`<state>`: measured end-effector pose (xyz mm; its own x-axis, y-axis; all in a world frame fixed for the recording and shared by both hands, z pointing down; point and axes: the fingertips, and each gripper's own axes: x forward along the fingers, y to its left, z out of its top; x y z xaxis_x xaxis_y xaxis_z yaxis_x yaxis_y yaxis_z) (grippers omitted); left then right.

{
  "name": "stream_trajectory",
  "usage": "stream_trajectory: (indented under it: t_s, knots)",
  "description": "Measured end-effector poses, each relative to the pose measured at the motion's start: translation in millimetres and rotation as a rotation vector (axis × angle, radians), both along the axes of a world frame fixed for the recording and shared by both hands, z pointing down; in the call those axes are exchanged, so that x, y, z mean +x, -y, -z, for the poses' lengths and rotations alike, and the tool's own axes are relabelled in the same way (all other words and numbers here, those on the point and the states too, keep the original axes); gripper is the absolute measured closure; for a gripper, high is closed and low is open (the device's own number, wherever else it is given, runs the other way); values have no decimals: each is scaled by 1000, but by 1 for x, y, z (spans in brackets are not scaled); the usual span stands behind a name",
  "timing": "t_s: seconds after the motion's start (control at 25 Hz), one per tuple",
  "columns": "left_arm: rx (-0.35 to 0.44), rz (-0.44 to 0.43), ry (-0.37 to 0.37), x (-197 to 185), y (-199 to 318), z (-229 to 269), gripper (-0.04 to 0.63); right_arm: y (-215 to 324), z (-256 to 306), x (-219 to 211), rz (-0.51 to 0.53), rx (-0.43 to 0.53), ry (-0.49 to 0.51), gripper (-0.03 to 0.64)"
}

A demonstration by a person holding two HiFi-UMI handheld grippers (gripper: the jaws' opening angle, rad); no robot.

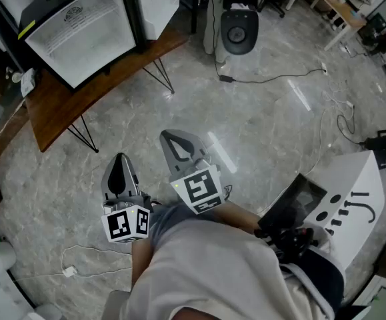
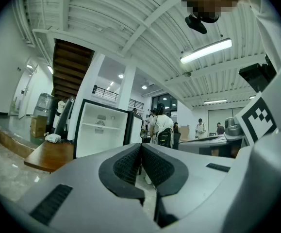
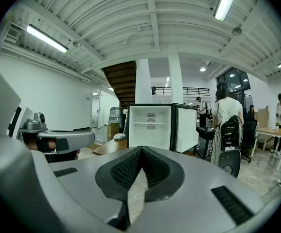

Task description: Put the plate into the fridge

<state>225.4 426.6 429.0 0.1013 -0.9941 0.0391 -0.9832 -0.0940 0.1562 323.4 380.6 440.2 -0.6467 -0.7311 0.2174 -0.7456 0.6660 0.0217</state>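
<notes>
Fridge (image 1: 79,35) upright on table (image 1: 53,105), open front facing left gripper (image 1: 120,160) and right gripper (image 1: 173,140), both pressed together

Fridge (image 1: 79,35): small, black casing, white inside. Stands upright on a brown wood table (image 1: 53,109) w/ thin black legs, top left of head view, well apart from the person. Yellow strip at one top corner.

Door (image 1: 156,2) swung wide open, hinged on the right seen from the front; its inner lining is white.

Left gripper view: fridge (image 2: 101,132) straight ahead, front open to the camera, door (image 2: 135,129) edge-on at its right. One shelf (image 2: 100,126) across the upper part; round mark + small label on the back wall, print too small to read.

Right gripper view: fridge (image 3: 150,127) centre frame, same shelf (image 3: 150,123), door (image 3: 185,127) angled out to the right, table (image 3: 112,145) edge sticking out at the left.
</notes>
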Motion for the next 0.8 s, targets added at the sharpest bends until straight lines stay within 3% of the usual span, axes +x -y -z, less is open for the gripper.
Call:
stream_trajectory:
  t_s: [0.52, 0.8]
  knots:
    - [-11, 16, 16, 8, 14, -5, 575, 15, 0, 7, 25, -16, 41, 600]
    - [-29, 27, 27, -7, 22, -7, 575, 28, 0, -5, 48, -13, 76, 600]
